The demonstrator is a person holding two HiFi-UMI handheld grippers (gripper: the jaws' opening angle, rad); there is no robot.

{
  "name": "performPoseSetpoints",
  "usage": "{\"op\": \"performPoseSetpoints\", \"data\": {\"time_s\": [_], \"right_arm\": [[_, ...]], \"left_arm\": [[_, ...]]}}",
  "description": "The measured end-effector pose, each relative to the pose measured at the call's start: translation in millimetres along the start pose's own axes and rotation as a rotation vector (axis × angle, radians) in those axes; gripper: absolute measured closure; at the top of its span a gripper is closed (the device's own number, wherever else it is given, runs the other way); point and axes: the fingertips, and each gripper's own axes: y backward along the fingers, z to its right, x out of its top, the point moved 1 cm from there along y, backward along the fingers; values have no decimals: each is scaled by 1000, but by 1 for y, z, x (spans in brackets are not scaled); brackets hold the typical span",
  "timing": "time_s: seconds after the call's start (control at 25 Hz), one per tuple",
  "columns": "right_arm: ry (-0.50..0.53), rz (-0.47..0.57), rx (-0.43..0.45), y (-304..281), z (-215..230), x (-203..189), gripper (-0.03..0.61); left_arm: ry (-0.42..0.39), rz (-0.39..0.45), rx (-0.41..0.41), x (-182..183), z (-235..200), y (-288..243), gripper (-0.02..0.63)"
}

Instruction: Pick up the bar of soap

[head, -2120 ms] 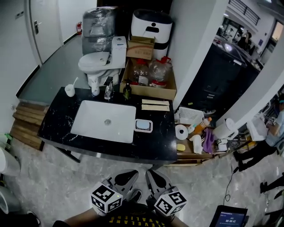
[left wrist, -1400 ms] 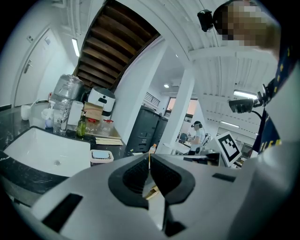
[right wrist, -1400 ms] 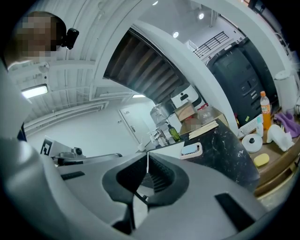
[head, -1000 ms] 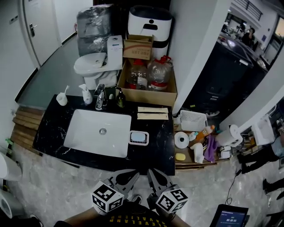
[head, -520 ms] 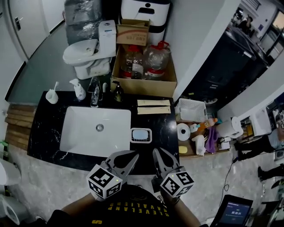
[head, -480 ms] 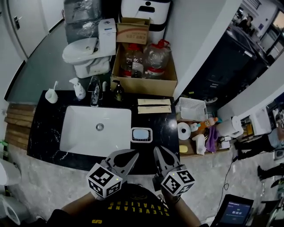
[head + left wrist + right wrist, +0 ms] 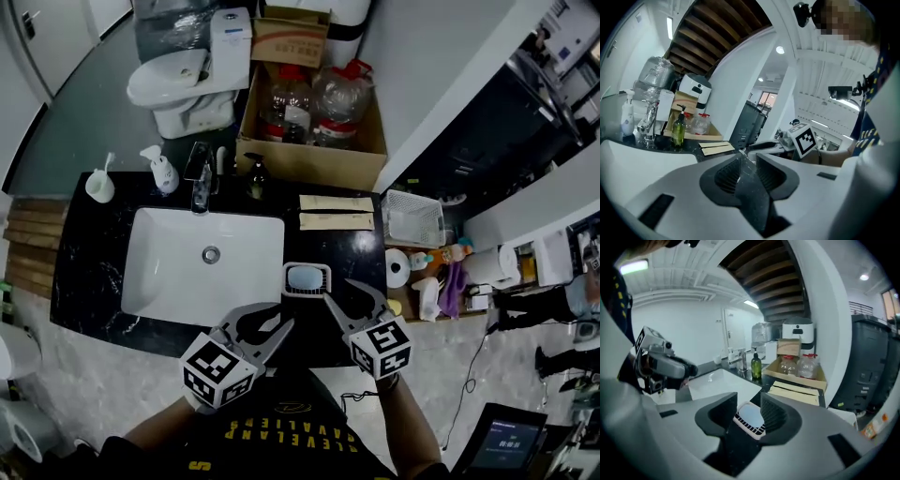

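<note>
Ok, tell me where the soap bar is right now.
Head view, near centre: the soap bar lies in its white dish on the black counter, beside the right edge of the sink, nearer the person than the tan packets.

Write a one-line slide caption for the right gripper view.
Right gripper, jaws just opening, nothing gripped, frames the blue soap in its white dish on the black counter beside the sink.

Overhead, plus two low over countertop (image 7: 357,251)
</note>
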Motion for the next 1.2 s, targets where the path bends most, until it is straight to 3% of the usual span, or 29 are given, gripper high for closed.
{"op": "performPoseSetpoints", "data": {"time_s": [0.2,0.4,0.64,0.92,1.2], "right_arm": [[285,-197,166,-34,4,-20,377],[445,-387,297,-59,5,-42,321],[521,-506,384,-83,0,-55,305],[627,-612,395,-105,3,-70,279],[658,-701,466,-113,-1,-82,278]], "left_arm": [[14,-14,62,3,-4,-7,499],[34,-2,113,6,-14,-7,499],[87,10,145,3,-27,-9,499],[175,25,158,-3,-41,-8,499],[217,34,174,-7,-53,-6,499]]}}
